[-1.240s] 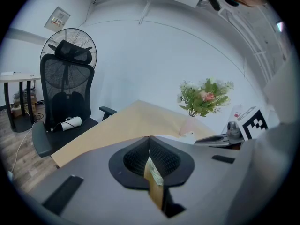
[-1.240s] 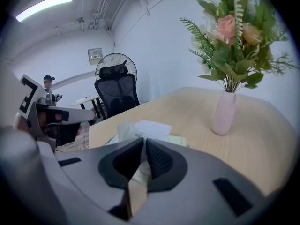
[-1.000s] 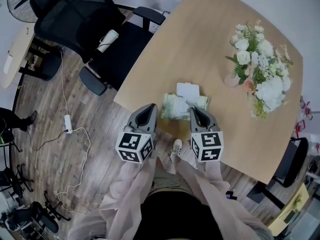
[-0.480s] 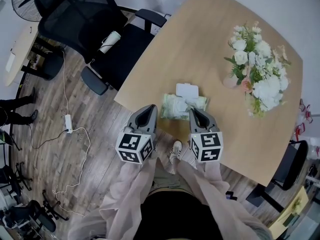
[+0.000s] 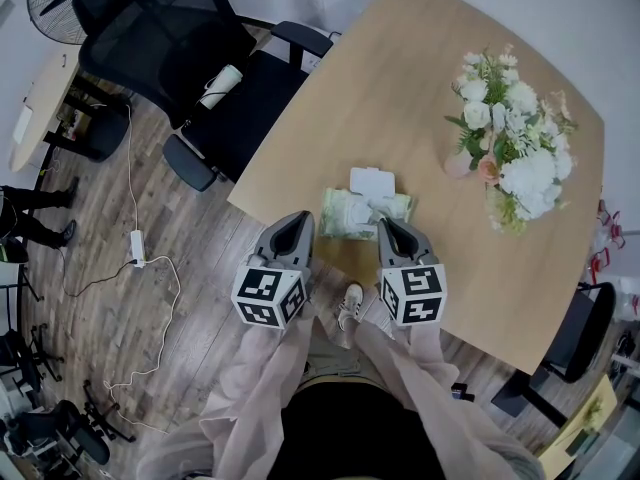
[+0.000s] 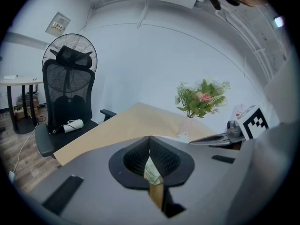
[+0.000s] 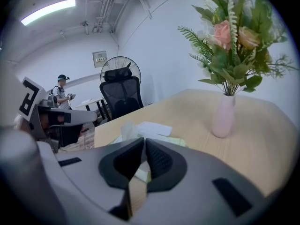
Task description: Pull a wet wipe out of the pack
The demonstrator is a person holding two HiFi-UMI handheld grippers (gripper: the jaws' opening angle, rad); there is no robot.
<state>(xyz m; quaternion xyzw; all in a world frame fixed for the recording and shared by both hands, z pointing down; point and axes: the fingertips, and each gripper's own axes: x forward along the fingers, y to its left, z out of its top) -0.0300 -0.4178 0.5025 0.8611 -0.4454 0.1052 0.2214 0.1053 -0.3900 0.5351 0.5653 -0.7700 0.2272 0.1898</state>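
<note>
A pale green wet wipe pack (image 5: 347, 214) lies near the front edge of the wooden table (image 5: 420, 78). Its white lid (image 5: 375, 180) is flipped open and a wipe tuft (image 5: 380, 204) sticks up from it. My left gripper (image 5: 303, 214) sits at the pack's left end with its jaws together, and the pack (image 6: 152, 172) shows through the gap behind the tips. My right gripper (image 5: 384, 221) is shut at the pack's right side. The wipe tuft (image 7: 125, 129) rises just beyond its tips (image 7: 143, 139), and I see nothing pinched between them.
A pink vase of flowers (image 5: 505, 138) stands at the right back of the table. A black office chair (image 5: 215, 88) stands off the table's left edge. A fan (image 6: 70, 55) is behind it. A person (image 7: 61, 95) stands far off by another table.
Both grippers and the pack stay where they were. The legs of a person at the left edge of the head view have shifted.
</note>
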